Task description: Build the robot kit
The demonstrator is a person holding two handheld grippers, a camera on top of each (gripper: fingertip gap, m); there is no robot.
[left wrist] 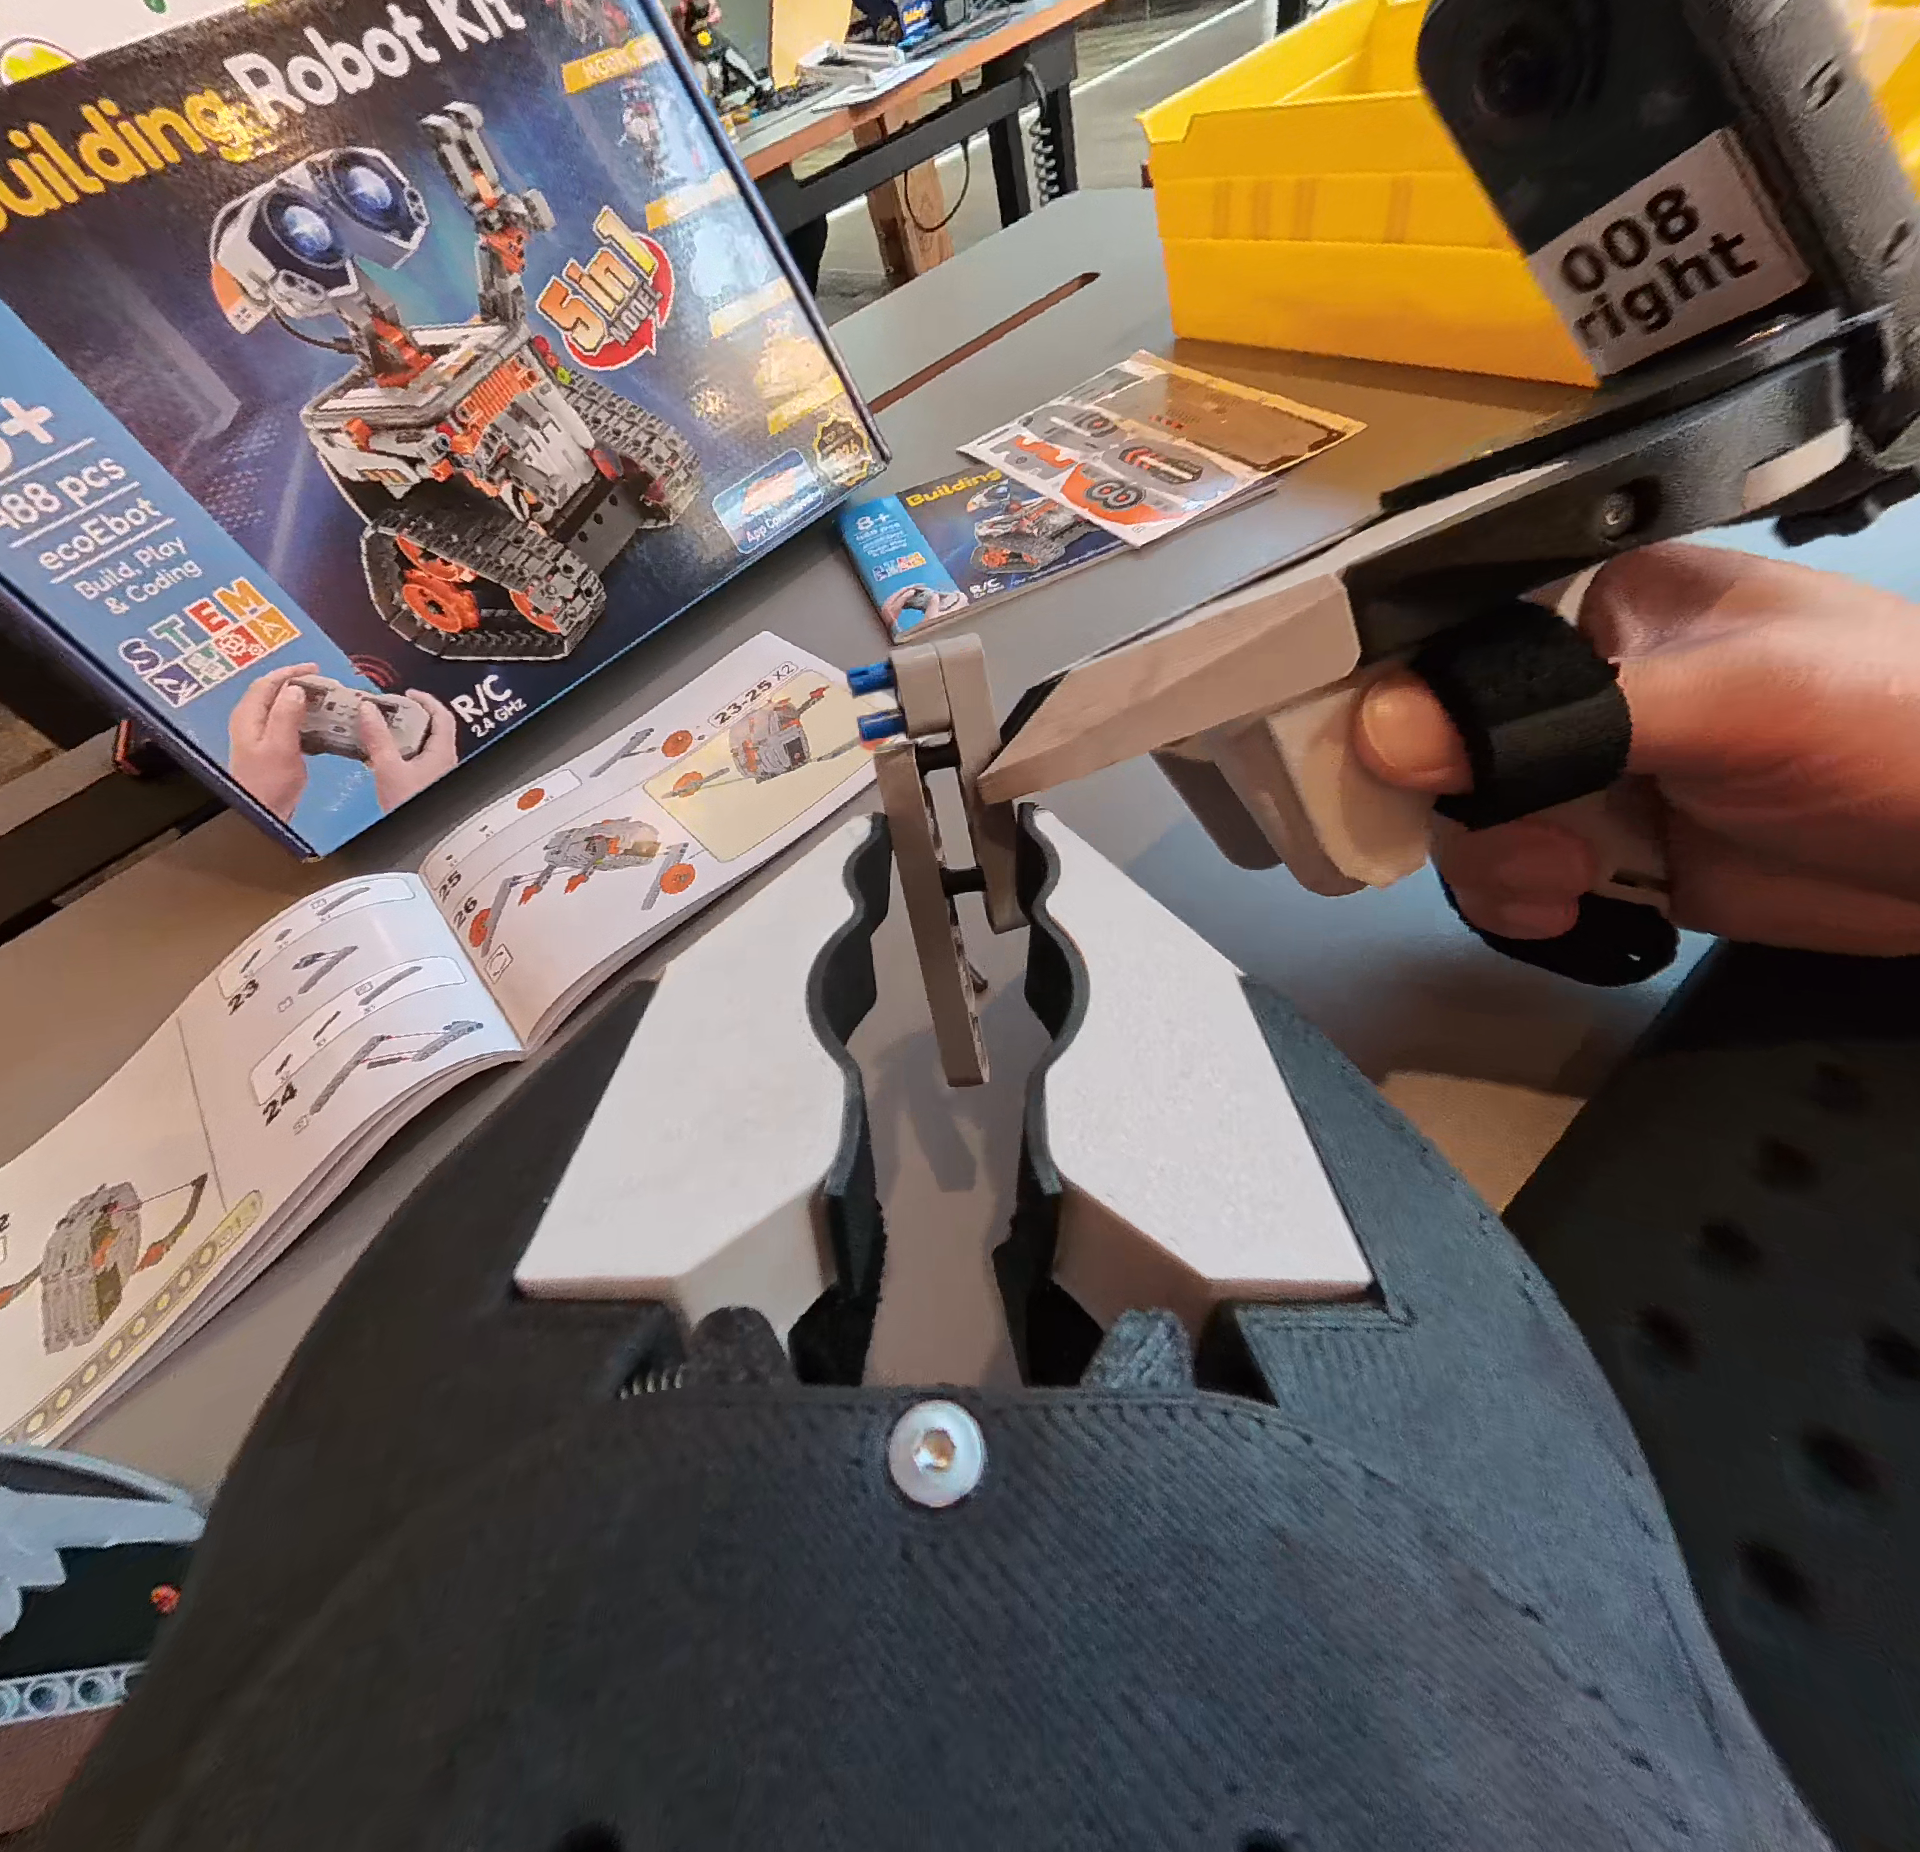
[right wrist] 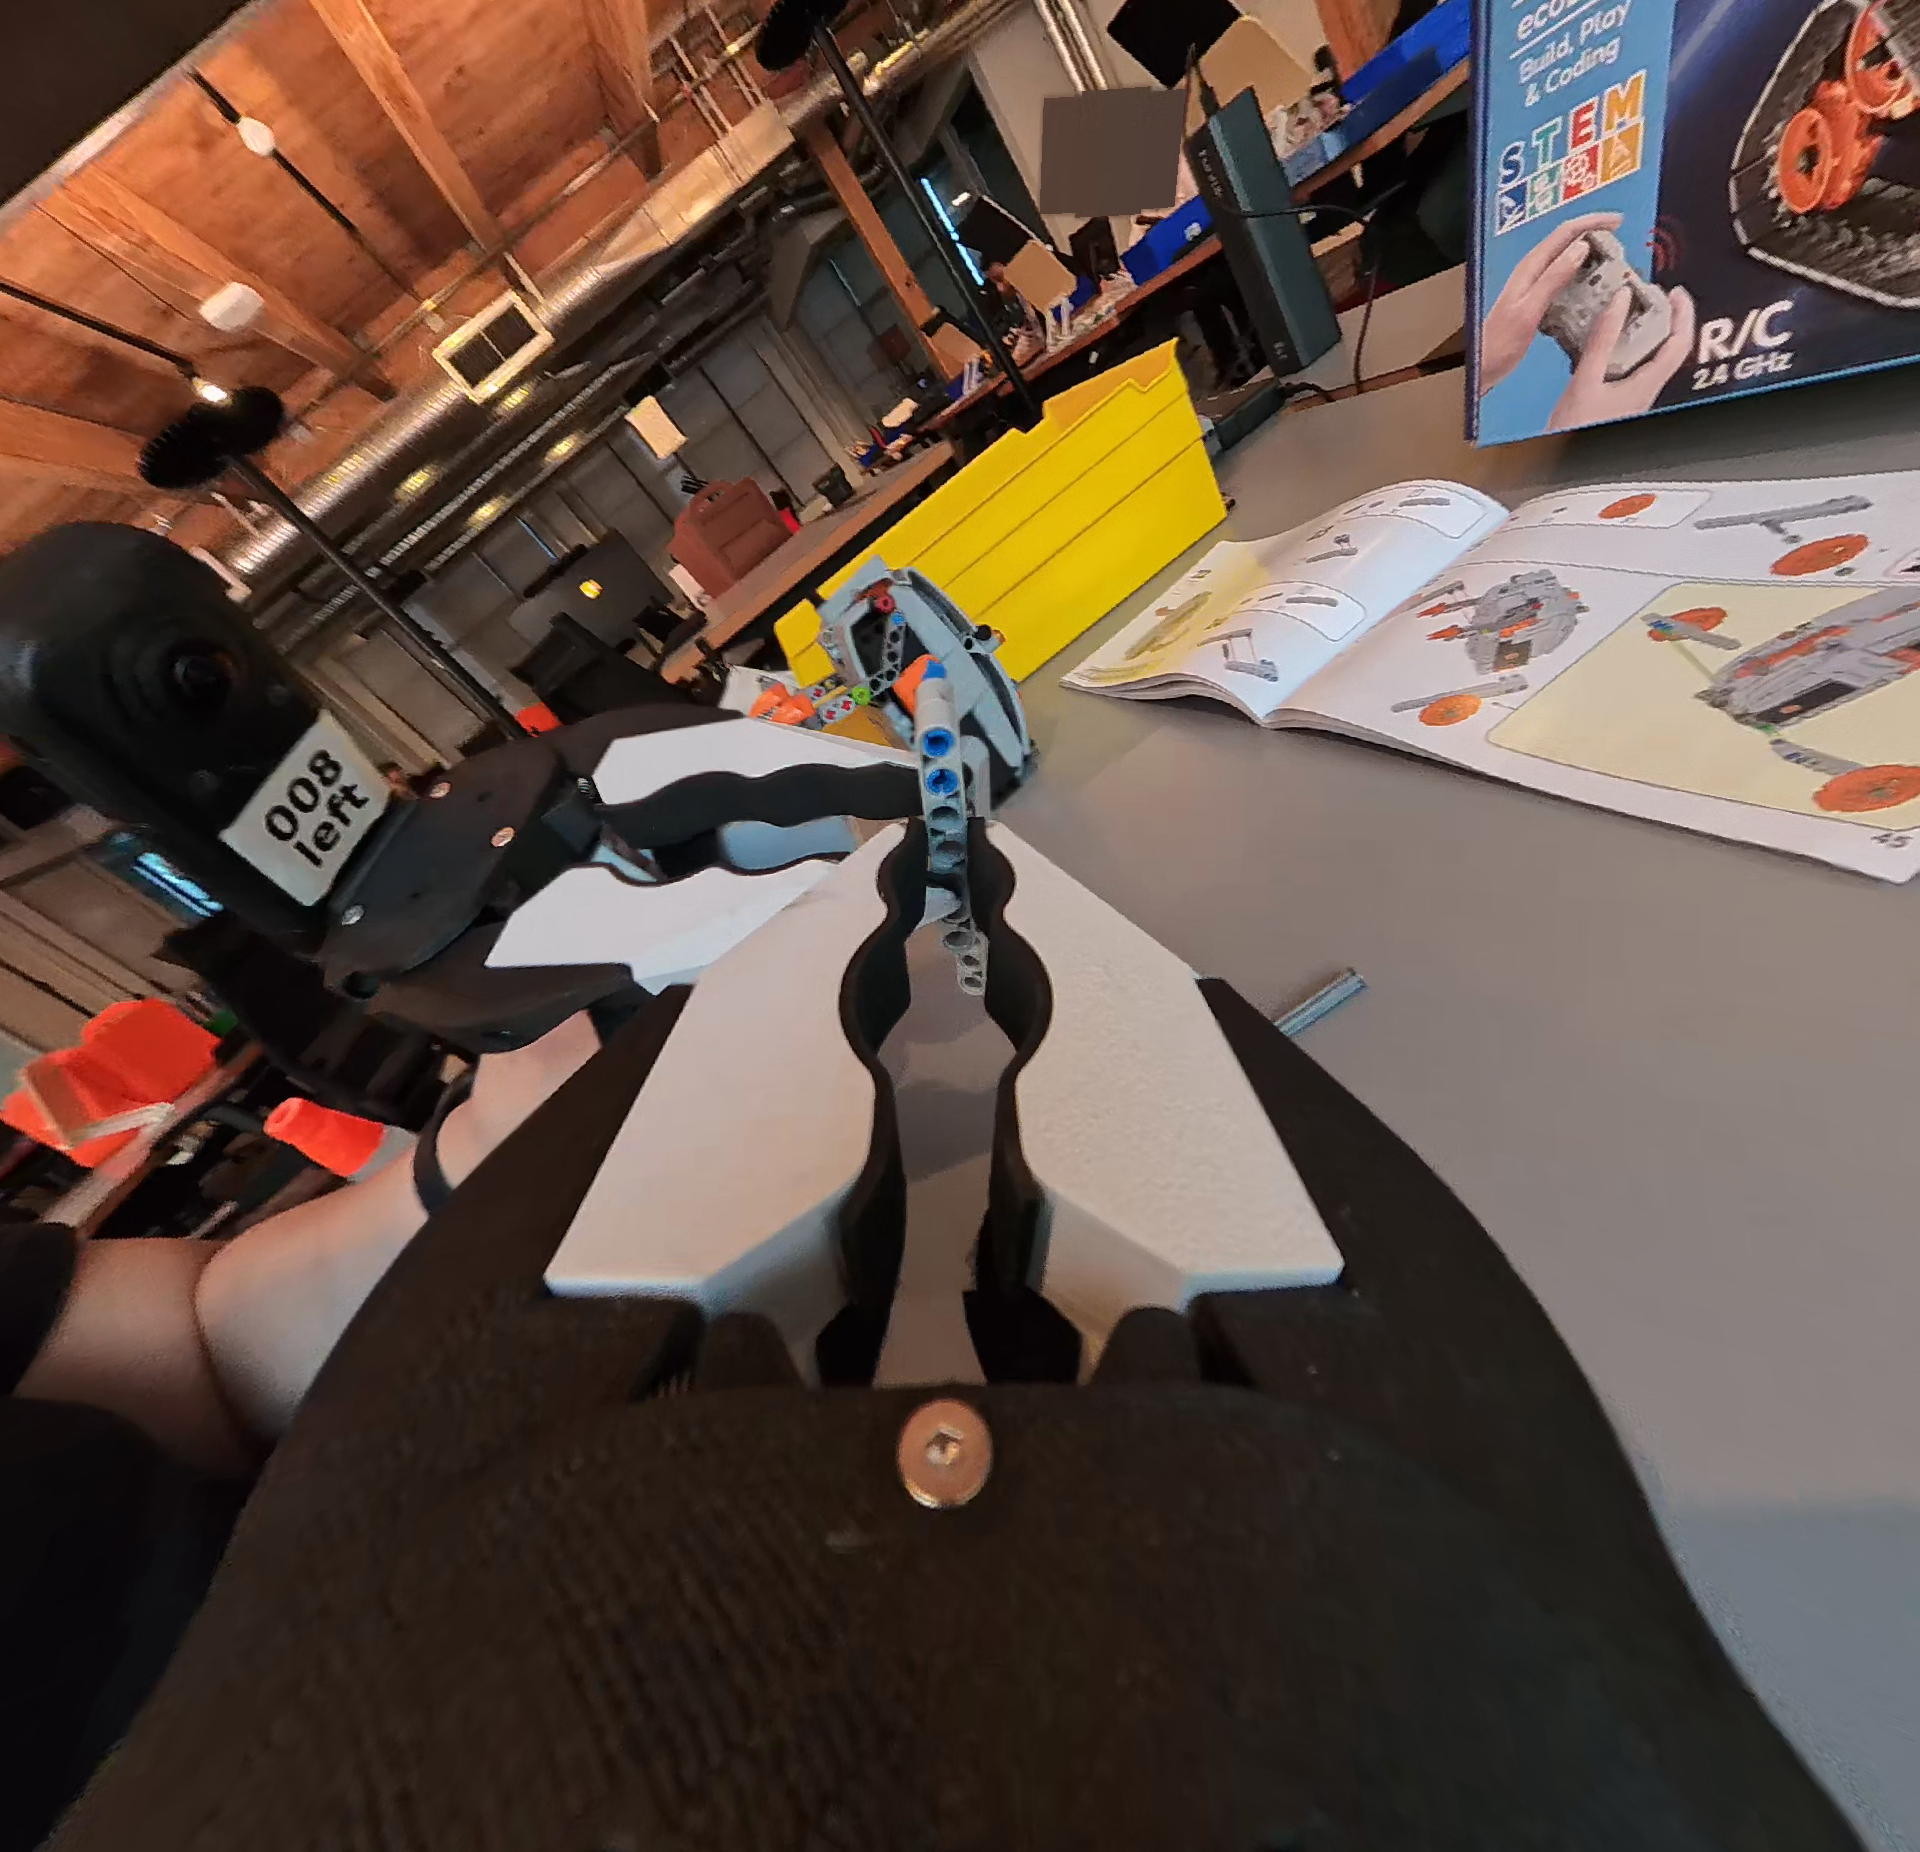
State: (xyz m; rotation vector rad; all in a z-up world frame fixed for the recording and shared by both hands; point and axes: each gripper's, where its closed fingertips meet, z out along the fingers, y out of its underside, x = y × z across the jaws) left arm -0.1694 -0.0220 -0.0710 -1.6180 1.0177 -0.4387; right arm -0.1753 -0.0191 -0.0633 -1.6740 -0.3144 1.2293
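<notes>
1. Above the grey table (left wrist: 1195, 275), a small grey beam assembly (left wrist: 951, 867) with blue pins (left wrist: 871, 703) stands upright between both grippers, clear of the tabletop.
2. The left gripper (left wrist: 951, 846) has its jaws drawn close around the lower part of the assembly, the wavy black pads (left wrist: 847, 929) flanking it; whether both pads press on it cannot be told from its own view.
3. The right gripper (right wrist: 945, 867) comes in from the side, and in its own view its tips pinch a perforated grey beam (right wrist: 954, 846) of that assembly, the jaws nearly together.
4. A bare hand (left wrist: 1714, 763) with a black strap works the right gripper's handle.
5. Just beyond lies an open instruction booklet (left wrist: 436, 971), with a tall toy-kit box (left wrist: 395, 348) standing behind it.
6. Farther off are a smaller booklet (left wrist: 966, 555), a sticker sheet (left wrist: 1153, 441) and a yellow bin (left wrist: 1330, 202).
7. From the right wrist view, a partly built grey and orange model (right wrist: 914, 659) sits before the bin, and a thin grey rod (right wrist: 1320, 1002) lies alone on the table.
</notes>
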